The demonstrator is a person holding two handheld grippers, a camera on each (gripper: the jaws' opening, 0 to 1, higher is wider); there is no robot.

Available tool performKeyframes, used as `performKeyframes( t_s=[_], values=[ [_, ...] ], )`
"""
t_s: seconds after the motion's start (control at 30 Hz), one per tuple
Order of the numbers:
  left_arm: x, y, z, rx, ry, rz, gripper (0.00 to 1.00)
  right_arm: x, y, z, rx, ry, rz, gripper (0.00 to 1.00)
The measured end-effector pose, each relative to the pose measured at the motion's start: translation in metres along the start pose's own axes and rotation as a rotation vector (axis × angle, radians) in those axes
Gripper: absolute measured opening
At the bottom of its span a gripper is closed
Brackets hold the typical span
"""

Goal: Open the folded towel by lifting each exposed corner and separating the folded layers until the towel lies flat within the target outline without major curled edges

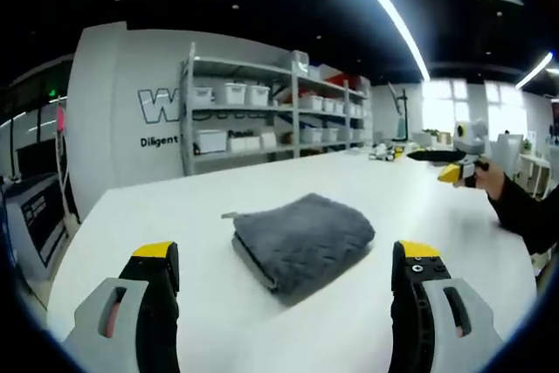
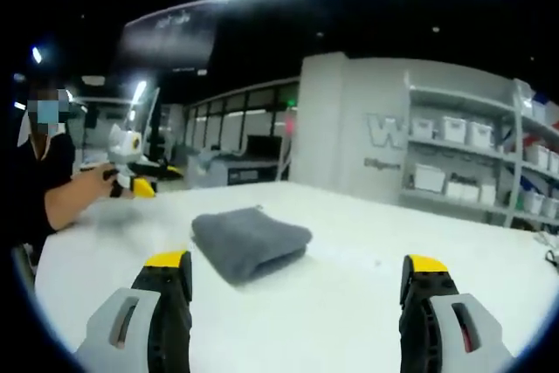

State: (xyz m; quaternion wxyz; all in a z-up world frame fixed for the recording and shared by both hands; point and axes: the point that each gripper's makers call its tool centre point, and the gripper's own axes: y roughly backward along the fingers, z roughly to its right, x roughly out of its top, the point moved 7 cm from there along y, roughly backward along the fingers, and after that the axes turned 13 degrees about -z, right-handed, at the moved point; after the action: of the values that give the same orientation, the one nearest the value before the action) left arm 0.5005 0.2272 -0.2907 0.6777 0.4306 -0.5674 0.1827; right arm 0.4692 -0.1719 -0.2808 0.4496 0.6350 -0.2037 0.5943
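Left gripper view: I am holding both hand-held grippers, left [image 1: 284, 281] and right [image 2: 297, 290], released, short of the folded towel [image 1: 301, 242] lying on the counter [image 1: 175, 216].

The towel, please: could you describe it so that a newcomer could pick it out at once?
Start from the large white table in front of the storage shelves. Near its middle lies the towel, a dark grey plush cloth folded into a thick pad. It is the one soft, dark item on the bare white surface.

Ceiling light strips [image 1: 384, 6] glare white in both views. The white table [image 1: 175, 216] is evenly bright. Right gripper view is softer; fisheye bending curves frame edges.
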Motion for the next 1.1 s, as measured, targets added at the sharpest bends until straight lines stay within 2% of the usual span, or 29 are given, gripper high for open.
performKeyframes(
  t_s=[0.23,0.4,0.5,0.57,0.63,0.73,0.83,0.97,1.03,1.1],
  values=[
    [0.001,0.000,0.000,0.002,0.008,0.004,1.00,0.003,0.001,0.002,-0.006,-0.007,0.025,0.99],
    [-0.003,-0.006,0.001,0.009,0.005,-0.008,1.00,-0.003,-0.008,0.000,-0.006,-0.013,0.004,0.99],
    [-0.002,-0.006,-0.003,0.038,0.010,0.006,1.00,-0.003,-0.007,0.000,-0.014,-0.010,0.004,0.99],
    [0.000,-0.006,-0.006,0.020,0.003,0.021,1.00,-0.002,-0.005,0.001,-0.017,-0.017,0.018,0.99],
    [0.004,-0.005,-0.014,0.004,0.022,0.004,1.00,-0.001,-0.005,0.004,-0.017,-0.035,0.026,0.99],
    [0.008,-0.004,-0.022,0.012,0.026,-0.006,1.00,0.000,-0.009,0.009,-0.026,-0.037,0.016,0.99],
    [0.006,-0.005,-0.021,0.019,0.011,-0.014,1.00,0.000,-0.012,0.012,-0.031,-0.030,0.003,0.99],
    [0.005,-0.007,-0.015,-0.006,0.000,-0.020,1.00,0.003,-0.017,0.020,-0.022,-0.048,-0.006,0.99],
    [0.008,-0.013,-0.019,-0.025,0.020,-0.009,1.00,0.007,-0.021,0.025,-0.031,-0.059,-0.002,0.99],
    [0.008,-0.026,-0.028,-0.038,0.060,-0.031,1.00,0.015,-0.027,0.031,-0.031,-0.056,-0.002,0.99]
  ],
)
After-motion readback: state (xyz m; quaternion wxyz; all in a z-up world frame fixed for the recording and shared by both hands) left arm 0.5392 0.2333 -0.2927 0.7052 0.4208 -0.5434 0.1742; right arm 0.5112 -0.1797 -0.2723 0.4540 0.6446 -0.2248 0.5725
